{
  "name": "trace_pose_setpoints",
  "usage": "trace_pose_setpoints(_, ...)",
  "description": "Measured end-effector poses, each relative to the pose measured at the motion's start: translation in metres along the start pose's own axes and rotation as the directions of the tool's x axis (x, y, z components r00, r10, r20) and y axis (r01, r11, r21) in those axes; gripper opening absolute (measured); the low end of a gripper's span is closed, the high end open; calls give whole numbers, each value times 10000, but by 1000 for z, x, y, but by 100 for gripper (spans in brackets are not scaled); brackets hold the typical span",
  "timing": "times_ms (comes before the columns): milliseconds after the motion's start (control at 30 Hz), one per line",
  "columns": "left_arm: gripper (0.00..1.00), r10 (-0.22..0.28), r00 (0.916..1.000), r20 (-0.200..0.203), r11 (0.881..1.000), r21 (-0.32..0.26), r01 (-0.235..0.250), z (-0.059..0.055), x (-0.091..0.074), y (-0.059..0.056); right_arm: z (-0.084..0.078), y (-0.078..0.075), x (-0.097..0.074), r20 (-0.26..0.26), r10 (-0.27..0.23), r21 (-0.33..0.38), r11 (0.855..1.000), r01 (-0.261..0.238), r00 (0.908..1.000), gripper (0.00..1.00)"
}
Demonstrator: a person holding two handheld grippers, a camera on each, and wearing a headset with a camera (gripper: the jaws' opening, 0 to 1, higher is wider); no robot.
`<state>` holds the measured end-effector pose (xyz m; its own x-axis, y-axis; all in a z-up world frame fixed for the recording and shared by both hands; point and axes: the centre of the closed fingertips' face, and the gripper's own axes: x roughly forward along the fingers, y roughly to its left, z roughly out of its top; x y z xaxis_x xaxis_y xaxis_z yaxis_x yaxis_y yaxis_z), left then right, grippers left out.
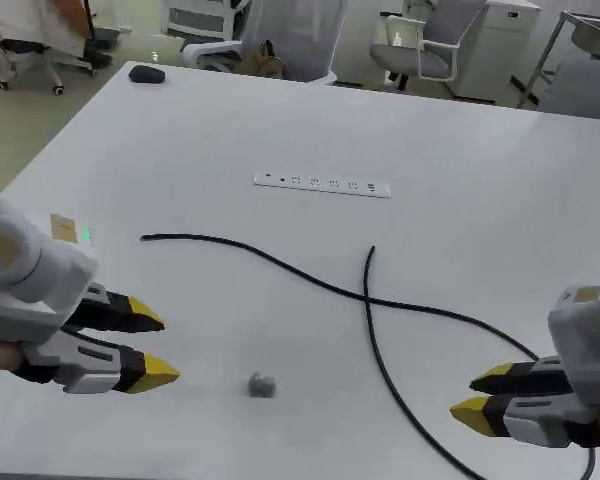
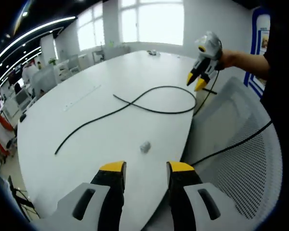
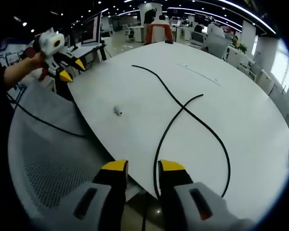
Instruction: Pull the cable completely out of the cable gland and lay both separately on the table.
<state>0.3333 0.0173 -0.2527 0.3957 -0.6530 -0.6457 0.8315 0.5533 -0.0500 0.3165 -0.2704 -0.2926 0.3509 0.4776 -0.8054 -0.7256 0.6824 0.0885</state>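
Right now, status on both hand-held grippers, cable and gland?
Left hand-held gripper open, empty; right hand-held gripper open, empty. Cable looped on table, gland lying apart. No obstruction.

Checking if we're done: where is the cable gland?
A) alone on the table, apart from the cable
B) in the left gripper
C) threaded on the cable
A: the grey cable gland lies alone on the table, clear of the black cable; left gripper and right gripper are open, empty.

Looped black cable (image 1: 310,280), grey gland (image 1: 262,384) apart
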Motion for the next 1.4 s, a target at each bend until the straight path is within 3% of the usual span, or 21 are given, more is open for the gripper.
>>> trace_pose_setpoints(67,41,705,9975,10,9942,-811,-702,-5,-15,1,-5,10,-5,-42,217,358,9991,-215,9998,28)
trace_pose_setpoints(133,47,1064,9940,255,9923,-658,-1046,-6,-26,-1,-7,16,-12,147,205,734,9971,-216,9997,29)
trace_pose_setpoints(200,51,1494,9886,203,9849,-914,-1470,-13,-38,-7,-7,22,-16,422,177,1167,9929,-225,9990,31)
trace_pose_setpoints(300,58,2187,9748,447,9595,-1919,-2064,-21,-53,-12,-7,35,-22,955,148,2190,9751,-356,9953,32)
trace_pose_setpoints(400,63,2546,9636,811,9267,-3052,-2192,-25,-62,-18,-10,43,-22,1208,141,2756,9601,-472,9926,35)
trace_pose_setpoints(433,65,2736,9562,1040,9114,-3458,-2232,-26,-66,-19,-12,46,-21,1241,200,2984,9528,-565,9921,37)
trace_pose_setpoints(567,64,2923,9486,1214,8938,-3874,-2259,-32,-73,-17,-5,48,-21,1754,145,3602,9296,-779,9844,42)
trace_pose_setpoints(667,64,3009,9497,869,8794,-4105,-2410,-39,-72,-11,-1,51,-20,1827,173,3848,9188,-877,9830,48)
trace_pose_setpoints(767,65,3182,9439,886,8761,-4080,-2571,-35,-71,-5,5,54,-20,1904,127,3830,9197,-862,9816,49)
trace_pose_setpoints(900,66,3138,9396,1367,8811,-4107,-2345,-20,-67,-6,8,63,-15,1709,324,3532,9310,-919,9848,49)
trace_pose_setpoints(1033,65,2858,9492,1318,8952,-3902,-2154,-18,-61,-14,13,71,-8,1621,481,3298,9387,-1000,9856,49)
trace_pose_setpoints(1267,67,2631,9572,1209,8984,-3922,-1974,-21,-56,-20,7,79,-3,1258,696,2938,9502,-1041,9896,49)
trace_pose_setpoints(1400,67,2550,9602,1138,9027,-3840,-1942,-24,-54,-23,5,80,-2,1236,725,3056,9461,-1074,9897,49)
